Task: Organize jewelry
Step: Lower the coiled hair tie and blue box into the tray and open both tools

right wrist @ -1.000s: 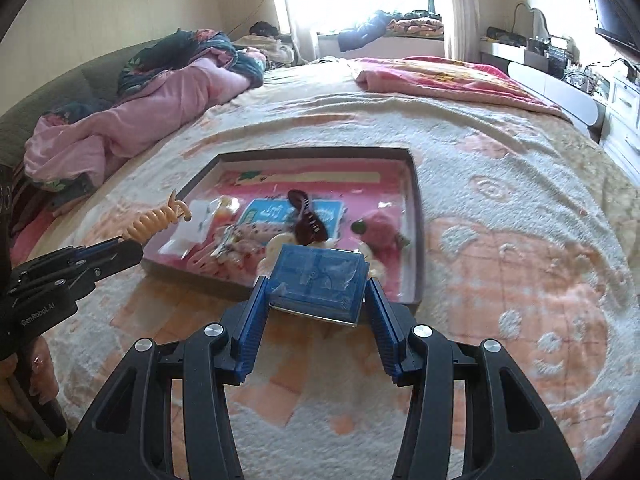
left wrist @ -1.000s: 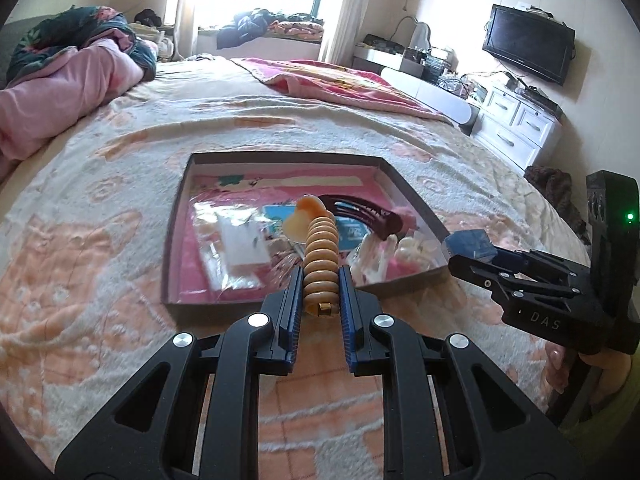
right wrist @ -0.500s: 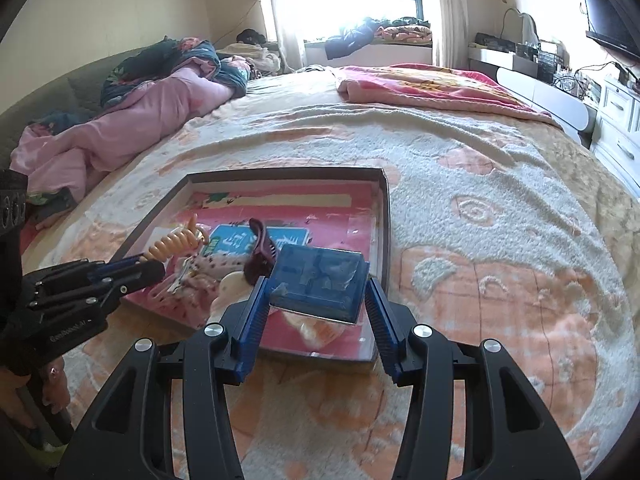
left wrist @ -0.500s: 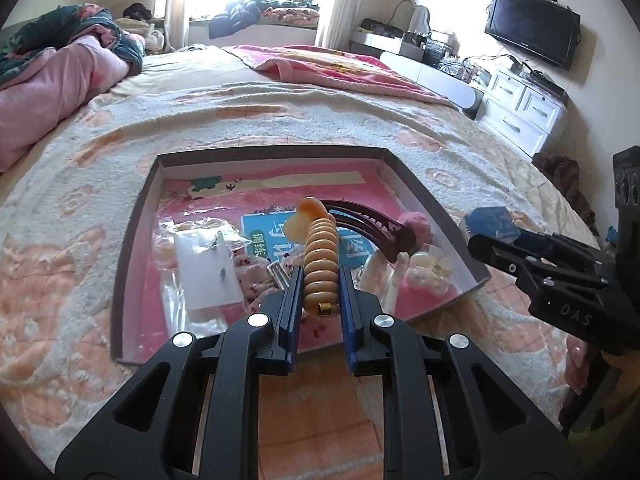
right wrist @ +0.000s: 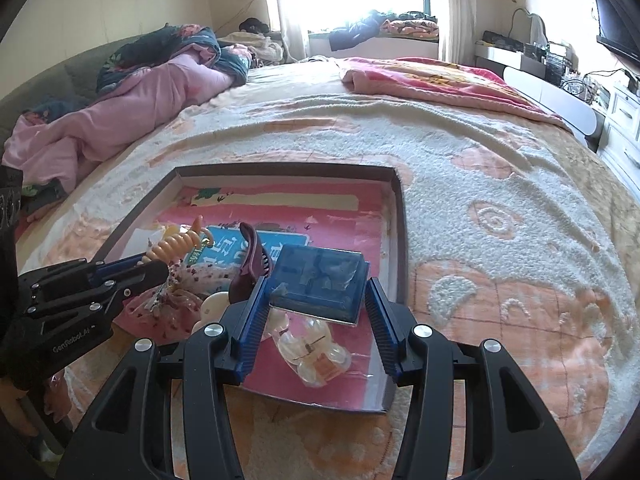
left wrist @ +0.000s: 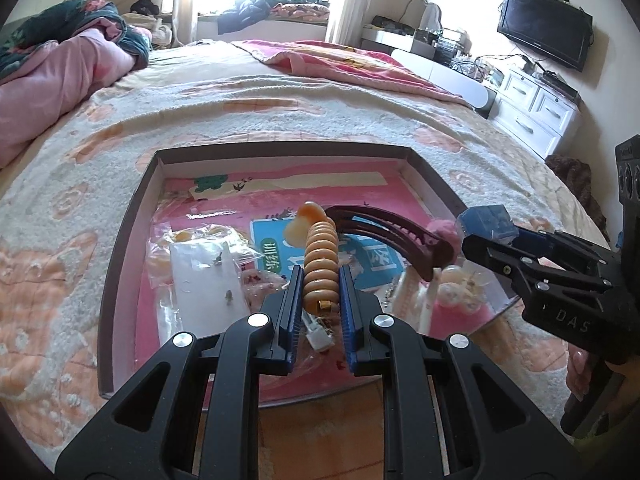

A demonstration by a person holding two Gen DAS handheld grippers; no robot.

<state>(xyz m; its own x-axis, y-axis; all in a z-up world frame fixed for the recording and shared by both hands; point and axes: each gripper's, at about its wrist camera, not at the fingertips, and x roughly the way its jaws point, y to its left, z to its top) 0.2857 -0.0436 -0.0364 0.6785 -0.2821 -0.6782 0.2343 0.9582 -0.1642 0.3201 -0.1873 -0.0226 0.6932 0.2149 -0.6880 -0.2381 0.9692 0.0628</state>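
A shallow dark-rimmed tray (left wrist: 132,216) with a pink floor lies on the bed; it also shows in the right wrist view (right wrist: 400,216). My left gripper (left wrist: 320,280) is shut on an orange coiled hair tie (left wrist: 320,264) above the tray's near part; the tie also shows in the right wrist view (right wrist: 174,245). My right gripper (right wrist: 316,284) is shut on a blue flat box (right wrist: 320,280), held over the tray's near right side; the box also shows in the left wrist view (left wrist: 486,224). A dark maroon hair claw (left wrist: 392,236) and clear bags of jewelry (left wrist: 200,276) lie in the tray.
The tray sits on a cream and orange fleece blanket (right wrist: 500,208). A pink duvet (left wrist: 52,80) is heaped at the far left. A white dresser (left wrist: 536,112) and a TV (left wrist: 546,26) stand at the right wall. A pink blanket (right wrist: 436,76) lies at the far end.
Both grippers have moved forward from the near edge to over the tray, each keeping its hold. The tray looks larger and closer in both views.
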